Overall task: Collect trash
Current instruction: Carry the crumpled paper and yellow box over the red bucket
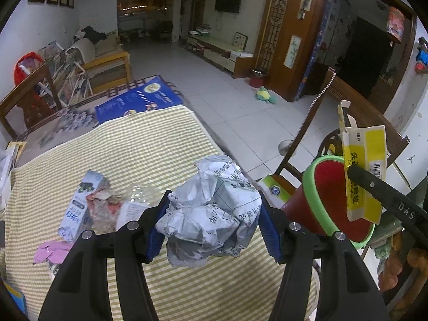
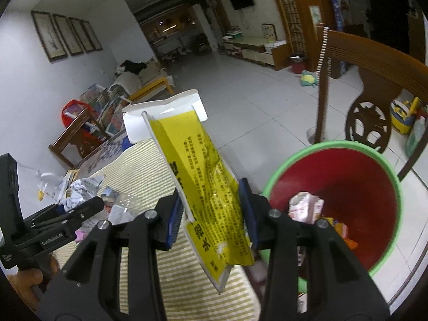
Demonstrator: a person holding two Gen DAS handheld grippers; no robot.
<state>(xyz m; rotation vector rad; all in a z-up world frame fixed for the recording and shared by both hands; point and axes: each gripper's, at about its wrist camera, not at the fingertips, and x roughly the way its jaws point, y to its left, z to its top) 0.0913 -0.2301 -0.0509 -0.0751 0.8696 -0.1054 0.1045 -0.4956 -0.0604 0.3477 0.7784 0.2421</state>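
My left gripper point(image 1: 212, 218) is shut on a crumpled ball of printed grey paper point(image 1: 211, 211), held above the striped table edge. My right gripper point(image 2: 214, 208) is shut on a flattened yellow and white carton point(image 2: 206, 187), which stands tilted upward between the blue pads. The same carton point(image 1: 363, 165) shows at the right of the left wrist view, over the red bin with a green rim point(image 1: 334, 200). That bin point(image 2: 345, 184) sits just right of the right gripper and holds several wrappers. The left gripper point(image 2: 72, 214) appears at the far left with the paper ball.
On the yellow-striped tablecloth point(image 1: 133, 144) lie a small milk carton point(image 1: 80, 203), crumpled wrappers point(image 1: 101, 206), clear plastic point(image 1: 139, 195) and a pink scrap point(image 1: 50, 251). A wooden chair point(image 2: 374, 85) stands behind the bin. A blue board point(image 1: 139, 101) lies at the table's far end.
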